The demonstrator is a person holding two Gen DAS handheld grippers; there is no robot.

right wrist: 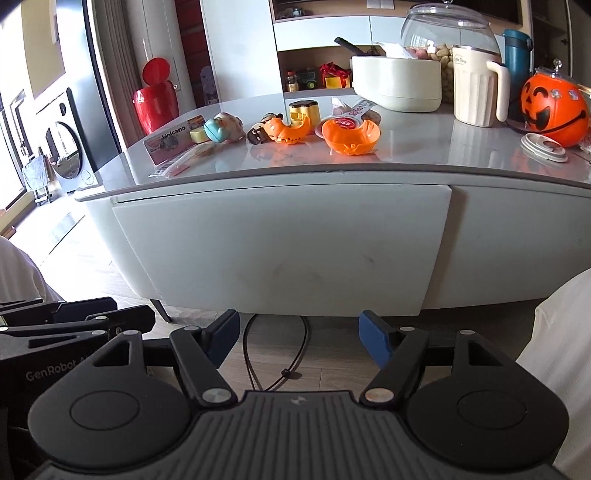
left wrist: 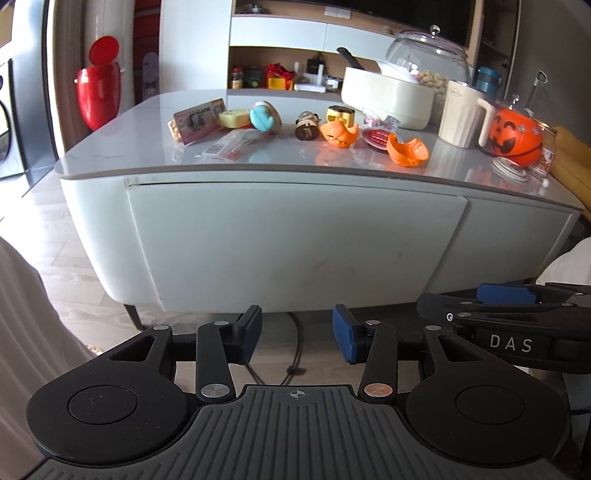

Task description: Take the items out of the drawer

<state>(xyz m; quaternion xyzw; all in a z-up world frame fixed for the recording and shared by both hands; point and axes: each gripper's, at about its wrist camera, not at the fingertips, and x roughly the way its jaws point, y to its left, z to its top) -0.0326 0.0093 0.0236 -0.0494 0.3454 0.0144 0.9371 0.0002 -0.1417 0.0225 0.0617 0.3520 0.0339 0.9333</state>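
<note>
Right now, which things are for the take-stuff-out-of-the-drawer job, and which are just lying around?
For the job:
- closed white drawer front
- open left gripper
- open right gripper

Just lying about:
- orange plastic pumpkin bucket
- cream ribbed mug
- red bin
- clear glass jar

Legible markings: three items.
"Volcano" on the flat packet (right wrist: 173, 142) at the tabletop's left; "DAS" on the right gripper (left wrist: 511, 343); "GenRobot" on the left gripper (right wrist: 51, 374). Cream jug's print unreadable.
</note>
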